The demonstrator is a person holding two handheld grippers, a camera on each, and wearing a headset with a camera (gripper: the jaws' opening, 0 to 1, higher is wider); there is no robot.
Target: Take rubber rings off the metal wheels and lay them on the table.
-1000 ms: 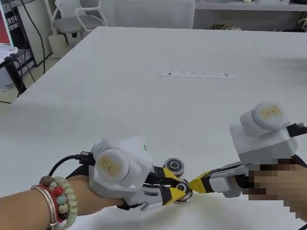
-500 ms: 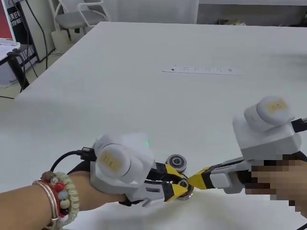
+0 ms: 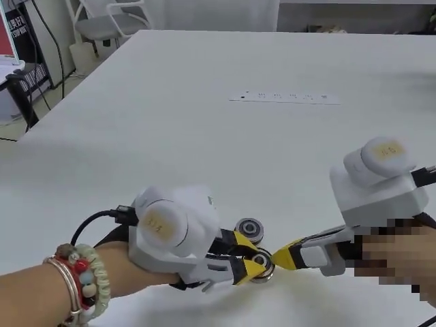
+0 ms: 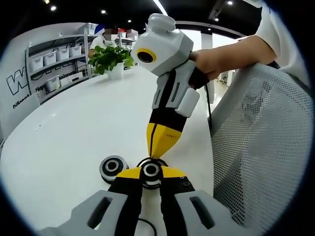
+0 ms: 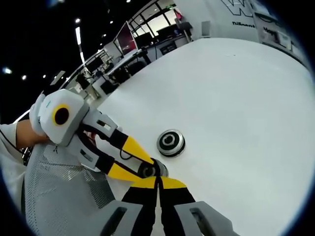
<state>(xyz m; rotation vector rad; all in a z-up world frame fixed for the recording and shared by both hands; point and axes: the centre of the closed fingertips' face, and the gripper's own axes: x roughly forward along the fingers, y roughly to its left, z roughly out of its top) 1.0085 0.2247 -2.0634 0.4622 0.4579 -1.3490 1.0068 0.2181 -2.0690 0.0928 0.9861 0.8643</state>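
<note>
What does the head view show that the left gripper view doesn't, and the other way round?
The head view gives the white power strip far ahead and the beaded bracelets on a wrist. The left gripper view gives a potted plant, shelves with bins and a mesh chair back. Both share the clamped wheel in the left gripper, the right gripper with its tip at it, and the loose wheel beside it.
</note>
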